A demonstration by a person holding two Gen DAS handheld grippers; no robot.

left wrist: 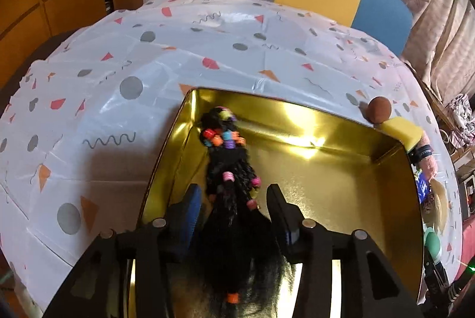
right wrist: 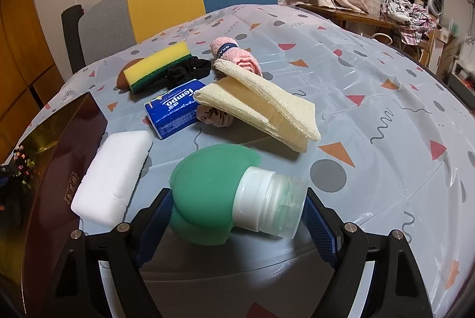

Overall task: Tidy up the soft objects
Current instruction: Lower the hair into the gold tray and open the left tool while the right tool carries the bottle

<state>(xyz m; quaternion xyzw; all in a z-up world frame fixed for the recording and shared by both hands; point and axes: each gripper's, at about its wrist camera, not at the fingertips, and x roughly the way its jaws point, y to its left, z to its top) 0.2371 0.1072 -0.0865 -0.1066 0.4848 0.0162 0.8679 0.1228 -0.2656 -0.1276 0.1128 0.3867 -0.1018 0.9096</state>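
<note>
In the left wrist view, my left gripper (left wrist: 234, 192) hangs over the gold tin box (left wrist: 341, 169). Its jaws stand apart around a black hair piece with coloured beads (left wrist: 228, 169), which droops into the box's left side. In the right wrist view, my right gripper (right wrist: 237, 208) has its jaws wide on either side of a green silicone bottle with a clear cap (right wrist: 225, 199) that lies on the table. The left pad touches the bottle; the right pad stands just off the cap.
On the table lie a white foam block (right wrist: 112, 175), a blue Tempo tissue pack (right wrist: 175, 110), a cream cloth (right wrist: 261, 107), a brown scrunchie (right wrist: 212, 116), a yellow-green sponge (right wrist: 157, 68), a black scrunchie (right wrist: 190, 70), a pink rolled towel (right wrist: 237, 57) and a brown ball (left wrist: 380, 109). The tin's dark wall (right wrist: 59, 154) is left. A chair stands behind.
</note>
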